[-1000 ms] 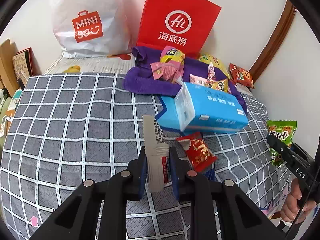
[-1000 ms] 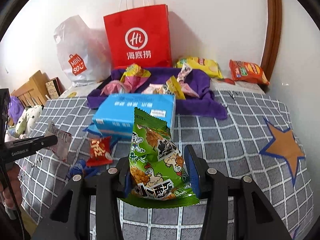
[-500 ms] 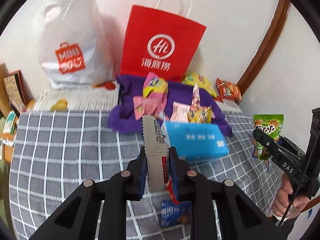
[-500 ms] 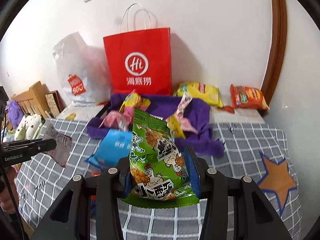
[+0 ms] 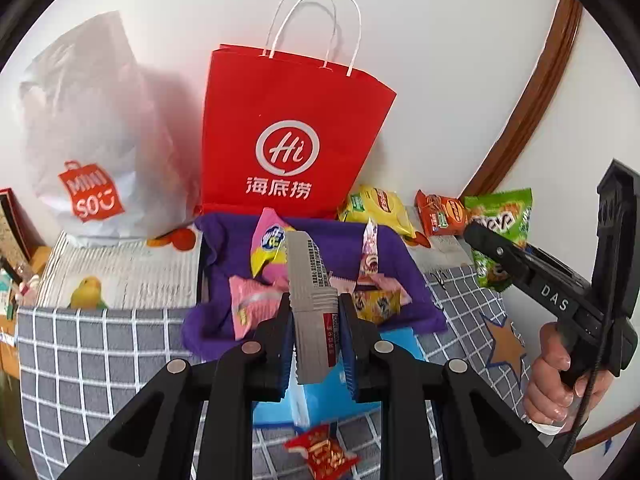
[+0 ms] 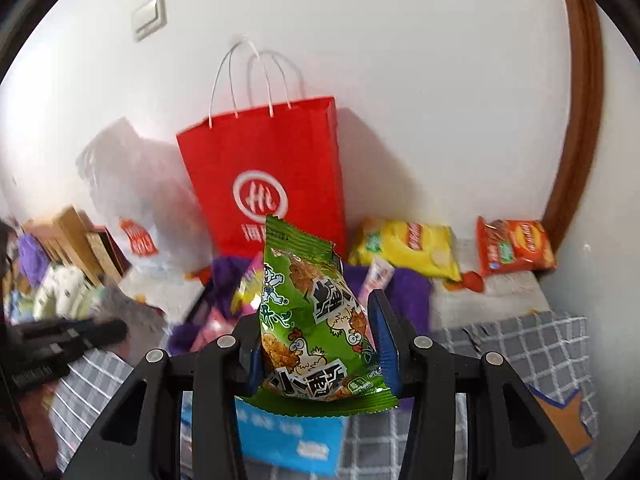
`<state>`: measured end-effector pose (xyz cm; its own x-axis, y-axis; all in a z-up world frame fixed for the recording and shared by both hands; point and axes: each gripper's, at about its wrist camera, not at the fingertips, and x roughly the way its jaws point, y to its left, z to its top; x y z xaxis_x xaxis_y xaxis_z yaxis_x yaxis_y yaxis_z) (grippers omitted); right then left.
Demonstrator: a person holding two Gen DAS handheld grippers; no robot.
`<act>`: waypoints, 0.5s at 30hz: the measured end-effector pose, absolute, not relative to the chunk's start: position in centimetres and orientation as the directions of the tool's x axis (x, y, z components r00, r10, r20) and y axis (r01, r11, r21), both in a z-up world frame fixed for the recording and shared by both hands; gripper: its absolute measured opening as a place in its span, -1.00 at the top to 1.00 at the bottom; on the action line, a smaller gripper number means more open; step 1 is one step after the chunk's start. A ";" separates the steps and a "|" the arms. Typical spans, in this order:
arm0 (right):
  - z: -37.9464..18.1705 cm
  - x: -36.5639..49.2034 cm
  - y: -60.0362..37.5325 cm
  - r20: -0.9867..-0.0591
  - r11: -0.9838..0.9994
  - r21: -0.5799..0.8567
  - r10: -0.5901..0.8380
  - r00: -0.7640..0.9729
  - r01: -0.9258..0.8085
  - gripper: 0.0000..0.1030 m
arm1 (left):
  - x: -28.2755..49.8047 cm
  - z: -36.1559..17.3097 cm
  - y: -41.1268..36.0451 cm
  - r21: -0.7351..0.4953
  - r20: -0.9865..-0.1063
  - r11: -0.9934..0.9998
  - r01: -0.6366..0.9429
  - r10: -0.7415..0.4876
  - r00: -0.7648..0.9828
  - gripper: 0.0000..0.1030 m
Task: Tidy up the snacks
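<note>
Fingers point(image 5: 294, 332) of both hands, angled downward, clamp packets: grey point(image 5: 310, 304) left, green point(image 6: 316, 320) right.

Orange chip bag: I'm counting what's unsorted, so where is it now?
In the right wrist view the orange chip bag lies far right against the wall, beside the yellow chip bag, near the brown door frame.

**Count around the red paper bag**

I count one red paper bag point(image 5: 296, 132), one white plastic bag point(image 5: 92, 132) left of it, two chip bags to its right: yellow point(image 5: 376, 208), orange point(image 5: 440, 212). Two grippers, one packet each.
</note>
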<state>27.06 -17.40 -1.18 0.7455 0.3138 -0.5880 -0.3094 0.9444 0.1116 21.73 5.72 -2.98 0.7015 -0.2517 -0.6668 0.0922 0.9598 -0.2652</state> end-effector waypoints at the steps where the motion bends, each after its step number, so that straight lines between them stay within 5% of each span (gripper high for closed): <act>1: -1.0 27.6 -17.2 -0.585 0.942 0.120 0.322 0.745 -0.313 0.13 | 22.2 -3.0 5.7 -0.267 -0.668 0.959 0.094 -0.254 0.699 0.62; 15: -7.1 35.9 -16.4 -0.703 0.946 0.087 0.280 0.654 -0.312 0.13 | 30.2 -8.2 5.1 -0.322 -0.719 0.938 0.129 -0.331 0.611 0.62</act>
